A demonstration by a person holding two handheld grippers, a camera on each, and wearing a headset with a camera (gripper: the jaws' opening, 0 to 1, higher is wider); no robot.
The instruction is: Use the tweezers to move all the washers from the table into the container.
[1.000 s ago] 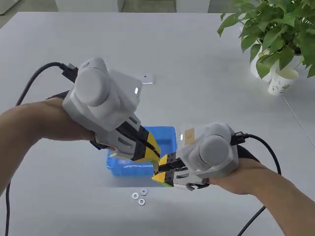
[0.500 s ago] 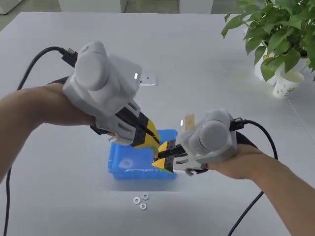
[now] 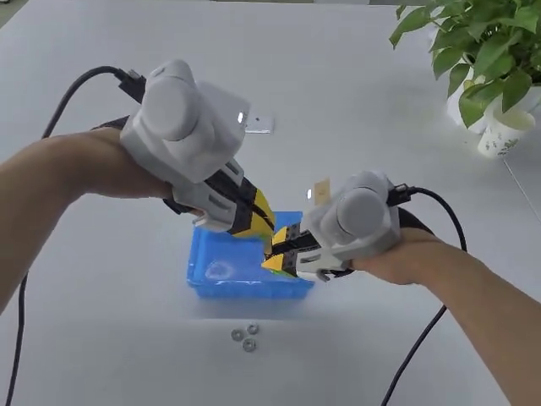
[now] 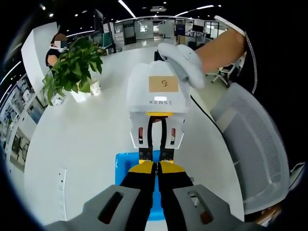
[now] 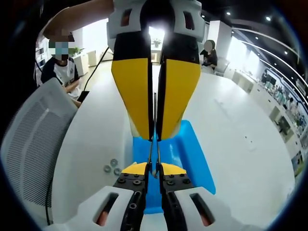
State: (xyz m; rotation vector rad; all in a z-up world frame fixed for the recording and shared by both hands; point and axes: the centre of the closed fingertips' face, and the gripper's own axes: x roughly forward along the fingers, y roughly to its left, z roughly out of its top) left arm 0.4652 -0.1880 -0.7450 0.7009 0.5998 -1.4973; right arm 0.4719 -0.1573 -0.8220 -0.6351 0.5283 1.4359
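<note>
In the head view the left tool [image 3: 260,227] and right tool [image 3: 275,258] meet tip to tip over the blue rectangular plastic container [image 3: 245,291]. Three small round metal washers [image 3: 246,337] lie clear of them on open white worktop [image 3: 101,338], near its front wall. Left gripper view: own jaws pressed together. Right gripper view: both tools pinch thin metal tweezers [image 5: 154,139].
</note>
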